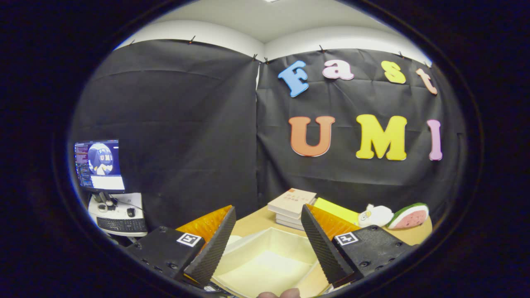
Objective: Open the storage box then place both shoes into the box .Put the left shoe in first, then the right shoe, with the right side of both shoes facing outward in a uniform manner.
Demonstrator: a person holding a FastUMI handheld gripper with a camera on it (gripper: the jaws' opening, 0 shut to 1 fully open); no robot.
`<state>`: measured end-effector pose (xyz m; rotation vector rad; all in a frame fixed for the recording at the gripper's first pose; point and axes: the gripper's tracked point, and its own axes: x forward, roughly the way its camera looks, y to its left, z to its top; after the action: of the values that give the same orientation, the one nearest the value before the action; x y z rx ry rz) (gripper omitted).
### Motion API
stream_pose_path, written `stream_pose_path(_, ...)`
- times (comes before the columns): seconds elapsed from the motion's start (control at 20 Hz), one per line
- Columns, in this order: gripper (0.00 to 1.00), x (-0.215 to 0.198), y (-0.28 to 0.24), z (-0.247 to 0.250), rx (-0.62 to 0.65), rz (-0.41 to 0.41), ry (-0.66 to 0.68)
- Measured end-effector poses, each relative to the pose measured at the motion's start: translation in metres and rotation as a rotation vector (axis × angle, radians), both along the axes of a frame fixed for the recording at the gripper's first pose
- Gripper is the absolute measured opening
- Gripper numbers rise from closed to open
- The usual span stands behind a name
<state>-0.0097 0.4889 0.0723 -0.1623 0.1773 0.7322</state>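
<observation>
Cream-white storage box (267, 265) on a wooden table (252, 221), lid off, hollow showing between the fingers and just below them. Gripper (268, 223) spread wide, nothing held. Stack of books (291, 203) just beyond the box, yellow sheet (336, 210) beside it. Plush toy (376, 215) and watermelon-slice toy (410, 215) farther right. Monitor (99, 164) and keyboard (121, 224) far left.

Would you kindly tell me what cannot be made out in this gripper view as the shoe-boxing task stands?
- Storage box: open, its near side cut off by the view's edge and flanked by the open claw, whose fingers grip nothing.
- Stack of books: right end hidden behind the right finger.
- Monitor: its screen is too small to make out.
- Fingertip at the box's near side: cut off.
</observation>
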Motion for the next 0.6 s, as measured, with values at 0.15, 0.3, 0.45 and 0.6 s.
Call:
stream_pose_path(0.15,1.0,0.011,-0.062,-0.005,-0.007,-0.089,-0.006)
stream_pose_path(0.3,1.0,0.027,-0.125,-0.015,-0.014,-0.181,-0.009)
stream_pose_path(0.45,1.0,0.04,-0.188,-0.027,-0.047,-0.268,-0.019)
stream_pose_path(0.6,1.0,0.053,-0.243,-0.039,-0.03,-0.343,-0.008)
